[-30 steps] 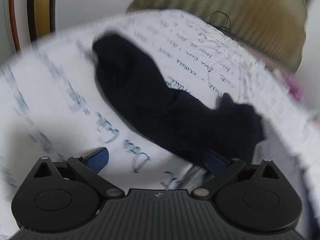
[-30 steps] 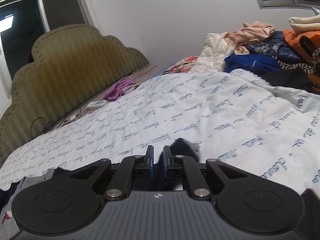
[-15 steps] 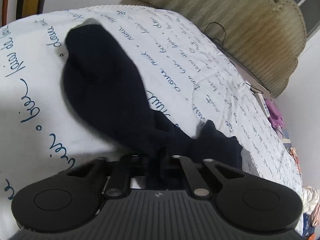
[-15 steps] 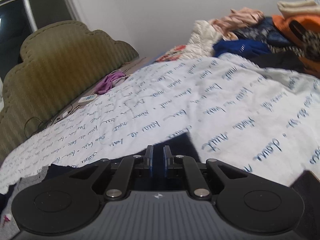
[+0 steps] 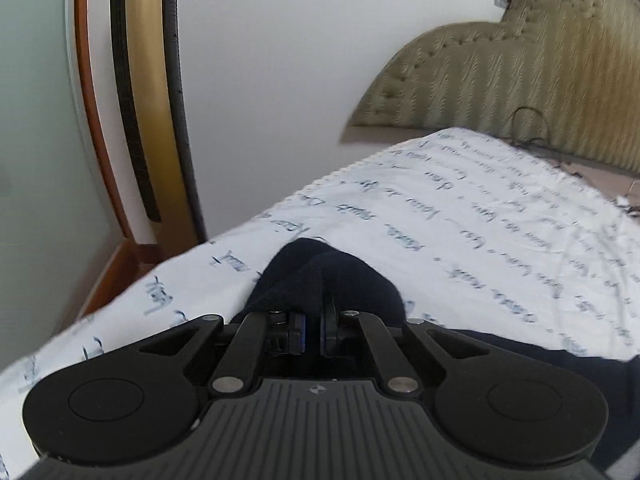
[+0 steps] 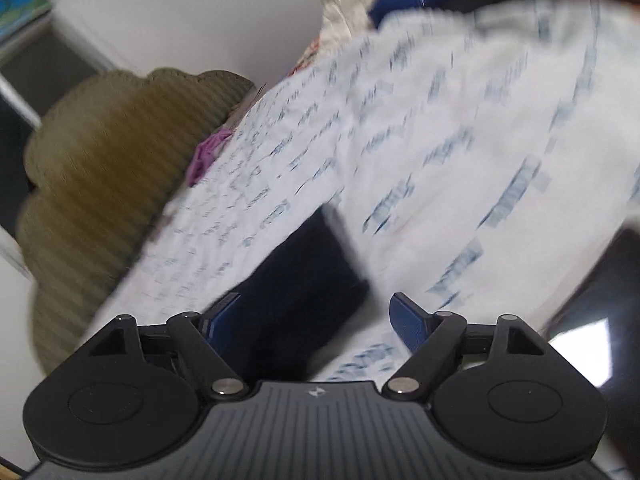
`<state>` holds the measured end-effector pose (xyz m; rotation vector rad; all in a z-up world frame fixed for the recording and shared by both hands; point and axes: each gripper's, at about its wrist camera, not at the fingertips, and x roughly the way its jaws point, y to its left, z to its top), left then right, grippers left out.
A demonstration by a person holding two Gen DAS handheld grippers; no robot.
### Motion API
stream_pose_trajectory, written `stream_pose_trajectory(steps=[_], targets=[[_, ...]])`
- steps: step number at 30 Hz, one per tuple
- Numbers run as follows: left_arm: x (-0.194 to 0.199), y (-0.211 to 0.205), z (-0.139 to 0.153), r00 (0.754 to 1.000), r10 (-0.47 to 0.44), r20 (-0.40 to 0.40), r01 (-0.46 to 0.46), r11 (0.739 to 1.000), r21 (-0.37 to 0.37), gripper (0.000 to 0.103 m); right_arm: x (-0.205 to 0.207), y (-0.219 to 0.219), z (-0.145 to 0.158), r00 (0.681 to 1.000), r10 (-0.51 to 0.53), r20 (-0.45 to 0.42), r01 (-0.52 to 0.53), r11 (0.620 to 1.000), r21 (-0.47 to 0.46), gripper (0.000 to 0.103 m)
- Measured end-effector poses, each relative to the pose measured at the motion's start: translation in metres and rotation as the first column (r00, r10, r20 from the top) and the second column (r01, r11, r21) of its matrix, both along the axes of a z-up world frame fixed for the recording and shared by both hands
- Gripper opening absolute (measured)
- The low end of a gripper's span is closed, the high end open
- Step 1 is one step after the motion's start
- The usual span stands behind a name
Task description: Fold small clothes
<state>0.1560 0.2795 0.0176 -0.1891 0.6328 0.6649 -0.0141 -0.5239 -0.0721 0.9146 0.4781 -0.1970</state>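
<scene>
The left gripper (image 5: 311, 322) is clenching a fold of the dark navy garment (image 5: 320, 276), which is bunching up just ahead of its fingertips and trailing off to its right over the white script-printed bedspread (image 5: 460, 240). The right gripper (image 6: 316, 312) is standing released; its jaws have just been opening, and another part of the navy garment (image 6: 304, 280) is lying loose between them, close against the left pad and clear of the right one. Nothing that holds things is showing in either view. Ahead of the left gripper the bedspread's stitched edge (image 5: 352, 168) is running diagonally, with bare wall beyond and the olive headboard (image 5: 520, 80) ahead to the right. Ahead and right of the right gripper, open bedspread is stretching toward piled clothes (image 6: 360, 4) at the far edge, though this view is blurred.
</scene>
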Motion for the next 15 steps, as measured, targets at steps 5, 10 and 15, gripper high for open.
stream_pose_trajectory(steps=[5, 10, 15], targets=[[0.012, -0.009, -0.006, 0.995, -0.041, -0.086, 0.045, 0.998, 0.043, 0.027, 0.019, -0.005, -0.003, 0.995, -0.090, 0.045, 0.088, 0.995, 0.041, 0.046], [0.003, -0.018, -0.002, 0.995, -0.036, -0.094, 0.045, 0.995, 0.086, 0.090, 0.027, -0.024, 0.002, 0.991, -0.129, 0.030, 0.128, 0.991, 0.042, 0.011], [-0.001, -0.013, 0.010, 0.995, -0.020, -0.093, 0.029, 0.995, 0.097, 0.091, 0.011, -0.058, 0.053, 0.966, -0.251, 0.055, 0.257, 0.950, -0.179, 0.011]])
